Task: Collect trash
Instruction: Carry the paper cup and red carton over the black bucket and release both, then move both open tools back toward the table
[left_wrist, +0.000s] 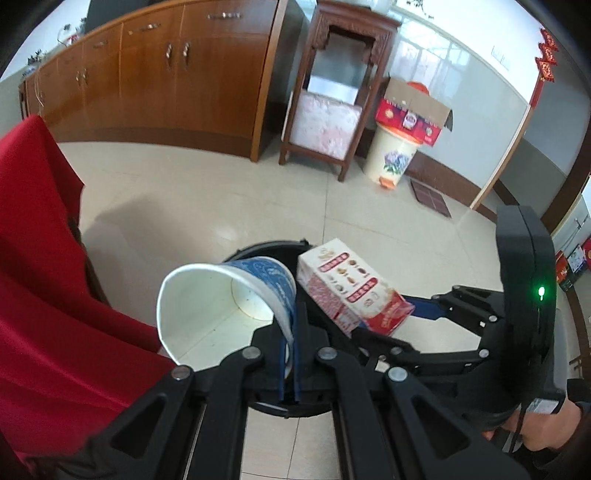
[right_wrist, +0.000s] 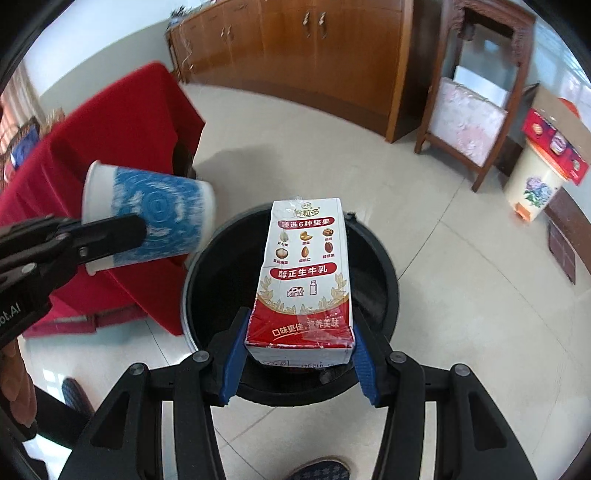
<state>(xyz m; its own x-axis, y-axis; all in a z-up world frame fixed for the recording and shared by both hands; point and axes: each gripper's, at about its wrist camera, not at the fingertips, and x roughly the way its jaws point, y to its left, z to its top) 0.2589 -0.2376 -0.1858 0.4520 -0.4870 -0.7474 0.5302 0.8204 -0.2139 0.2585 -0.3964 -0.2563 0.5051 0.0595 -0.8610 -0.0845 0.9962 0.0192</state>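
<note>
My left gripper (left_wrist: 290, 363) is shut on the rim of a blue-and-white paper cup (left_wrist: 225, 306), pinching its wall flat; the cup lies tilted with its mouth to the left. In the right wrist view the same cup (right_wrist: 155, 214) hangs at the left, over the edge of the black bin (right_wrist: 384, 280). My right gripper (right_wrist: 299, 354) is shut on the bottom end of a red-and-white milk carton (right_wrist: 306, 273), held above the bin's mouth. The carton (left_wrist: 351, 288) also shows in the left wrist view, with the bin (left_wrist: 258, 247) below both things.
A table under a red cloth (right_wrist: 122, 122) stands close to the bin's left. Wooden cabinets (left_wrist: 166, 74) line the far wall. A carved wooden stand (left_wrist: 332, 96), a cream pedal bin (left_wrist: 391, 155) with a cardboard box (left_wrist: 413, 110) on it, and a person's shoe (right_wrist: 321, 469) are nearby.
</note>
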